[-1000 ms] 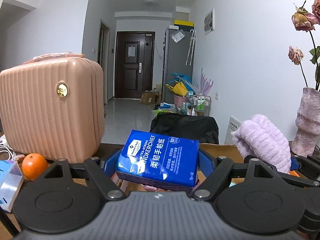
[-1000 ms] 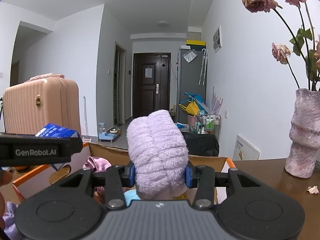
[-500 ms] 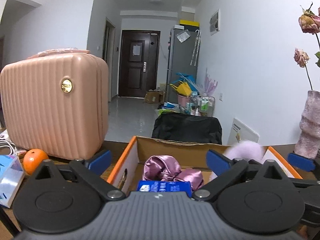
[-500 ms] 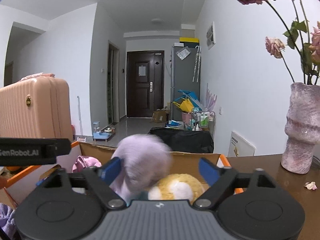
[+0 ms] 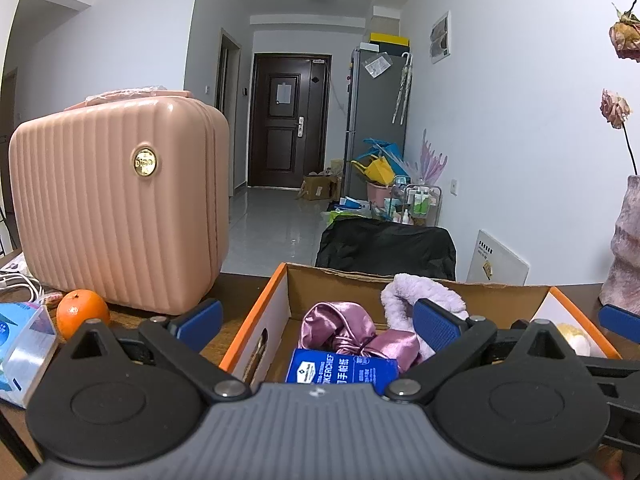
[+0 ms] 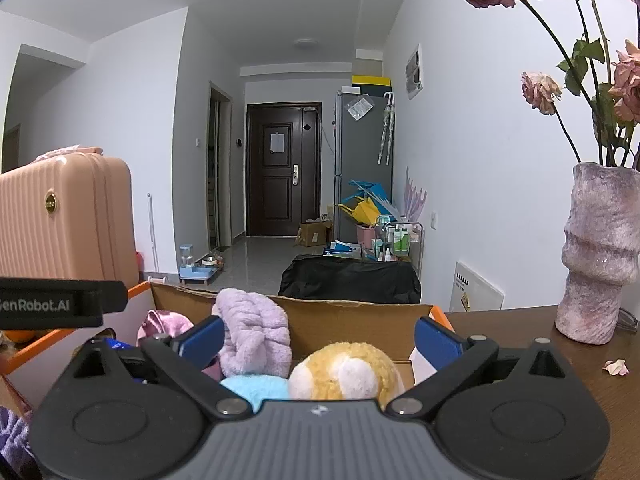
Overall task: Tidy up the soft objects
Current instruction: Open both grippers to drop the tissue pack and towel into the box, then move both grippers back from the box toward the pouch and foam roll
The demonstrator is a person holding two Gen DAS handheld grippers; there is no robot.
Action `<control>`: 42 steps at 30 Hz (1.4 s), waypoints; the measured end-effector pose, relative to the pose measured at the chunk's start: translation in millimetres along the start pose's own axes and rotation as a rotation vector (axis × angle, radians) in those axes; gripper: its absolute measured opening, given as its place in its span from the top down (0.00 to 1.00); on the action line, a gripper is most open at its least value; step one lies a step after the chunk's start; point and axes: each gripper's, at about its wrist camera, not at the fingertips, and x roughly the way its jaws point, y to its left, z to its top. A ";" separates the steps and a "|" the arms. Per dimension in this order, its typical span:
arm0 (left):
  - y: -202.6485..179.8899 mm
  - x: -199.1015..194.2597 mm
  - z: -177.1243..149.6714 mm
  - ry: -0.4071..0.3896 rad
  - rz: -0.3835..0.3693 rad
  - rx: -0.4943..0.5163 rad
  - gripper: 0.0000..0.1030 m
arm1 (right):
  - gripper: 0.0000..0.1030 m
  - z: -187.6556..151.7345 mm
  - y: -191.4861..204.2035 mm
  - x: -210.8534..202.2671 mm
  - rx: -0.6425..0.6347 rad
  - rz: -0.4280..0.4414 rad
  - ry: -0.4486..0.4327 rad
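Hovering level over the cardboard box (image 5: 460,286), both grippers gape.

In front of you the box (image 5: 256,320) stands on the surface (image 6: 520,328). In it the tissue pack (image 5: 340,370) lies nearest to you, the pouch (image 5: 340,328) behind it, the towel (image 6: 256,336) to the right of the pouch, and the plush (image 6: 344,372) further right. To the left of the box stands the suitcase (image 5: 120,208), with the orange (image 5: 82,312) before it. The vase (image 6: 596,256) stands to the right.

Lower centre, a glossy satin pouch (image 5: 340,328) gleams in the matt cardboard box (image 5: 420,284); a fluffy lilac towel (image 6: 252,336) beside it; at left, a ribbed, smooth plastic suitcase (image 5: 120,208).
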 end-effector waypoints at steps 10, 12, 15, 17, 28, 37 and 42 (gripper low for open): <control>4.3 -10.3 -2.1 -0.003 0.015 -0.011 0.00 | 0.01 -2.3 0.0 -6.8 -0.007 -0.001 -0.008; 6.1 -13.2 -3.5 -0.001 0.017 -0.011 0.00 | 0.01 -3.5 -0.1 -11.4 -0.008 -0.001 -0.010; 7.0 -19.7 -6.0 -0.001 0.021 -0.009 0.00 | 0.01 -5.5 -0.4 -18.7 -0.011 -0.003 -0.015; 7.6 -24.4 -7.4 -0.003 0.024 -0.008 0.00 | 0.01 -6.8 -0.7 -24.0 -0.012 -0.003 -0.020; 12.0 -48.2 -15.9 -0.006 0.034 0.001 0.00 | 0.01 -13.2 1.3 -50.2 -0.017 0.004 -0.033; 19.3 -67.7 -23.1 -0.001 0.046 -0.003 0.00 | 0.01 -17.8 2.9 -68.5 -0.018 0.013 -0.033; 22.5 -79.4 -27.8 0.002 0.050 0.001 0.00 | 0.01 -22.1 5.9 -83.8 -0.023 0.017 -0.034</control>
